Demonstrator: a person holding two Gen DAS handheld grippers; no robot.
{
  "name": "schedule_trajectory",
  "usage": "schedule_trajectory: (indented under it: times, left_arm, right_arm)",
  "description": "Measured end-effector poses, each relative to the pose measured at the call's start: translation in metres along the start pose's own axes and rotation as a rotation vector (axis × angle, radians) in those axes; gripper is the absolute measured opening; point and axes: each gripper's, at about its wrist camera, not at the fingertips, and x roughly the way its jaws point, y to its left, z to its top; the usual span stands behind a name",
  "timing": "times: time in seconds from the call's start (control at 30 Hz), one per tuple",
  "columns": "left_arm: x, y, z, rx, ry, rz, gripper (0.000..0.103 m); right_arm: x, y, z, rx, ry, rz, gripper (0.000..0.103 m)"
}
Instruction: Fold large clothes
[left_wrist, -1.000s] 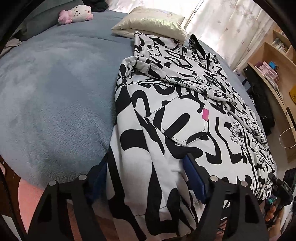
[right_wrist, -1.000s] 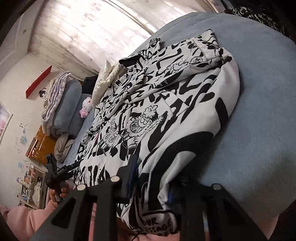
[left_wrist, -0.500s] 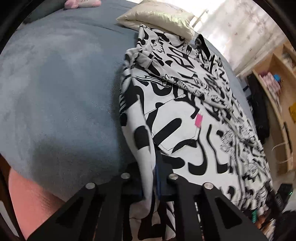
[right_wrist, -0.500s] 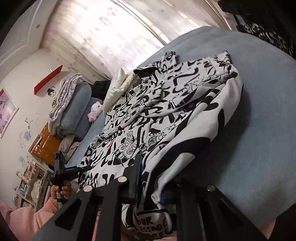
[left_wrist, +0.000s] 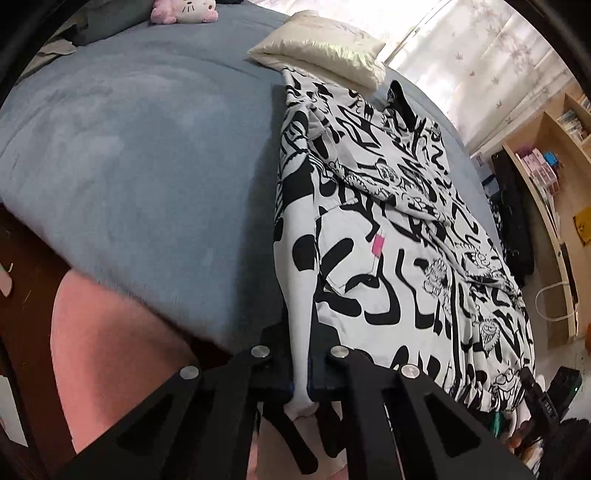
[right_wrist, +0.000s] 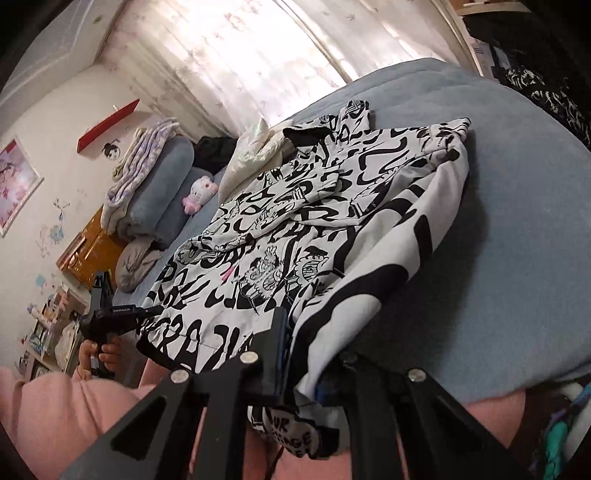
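Observation:
A large white hoodie with black graffiti print (left_wrist: 388, 236) lies spread on the blue-grey bed (left_wrist: 140, 155), its hem at the near edge. My left gripper (left_wrist: 301, 373) is shut on the hem's left corner, the cloth pinched between the jaws. In the right wrist view the hoodie (right_wrist: 332, 221) runs away toward the pillows. My right gripper (right_wrist: 301, 369) is shut on the hem's right corner. The left gripper also shows far left in the right wrist view (right_wrist: 110, 317).
A cream pillow (left_wrist: 321, 55) and a pink-and-white plush (left_wrist: 184, 9) lie at the bed's far end. Wooden shelves (left_wrist: 554, 177) stand to the right. Rolled bedding (right_wrist: 155, 184) and a wooden cabinet (right_wrist: 88, 251) are at the left.
My left gripper went from open around the hem to shut on it. Both grippers have drawn the hem corners up and back, tightening the cloth.

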Motion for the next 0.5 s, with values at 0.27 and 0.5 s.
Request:
schedule_trajectory:
  times: [0.27, 0.5]
  left_arm:
    - [-0.002, -0.009, 0.043, -0.051, 0.014, -0.117, 0.001]
    - [-0.001, -0.034, 0.107, -0.11, -0.093, -0.211, 0.002]
  right_arm:
    - [-0.01, -0.021, 0.016, 0.094, -0.031, 0.047, 0.012]
    - [-0.007, -0.047, 0.066, 0.238, -0.154, 0.138, 0.011]
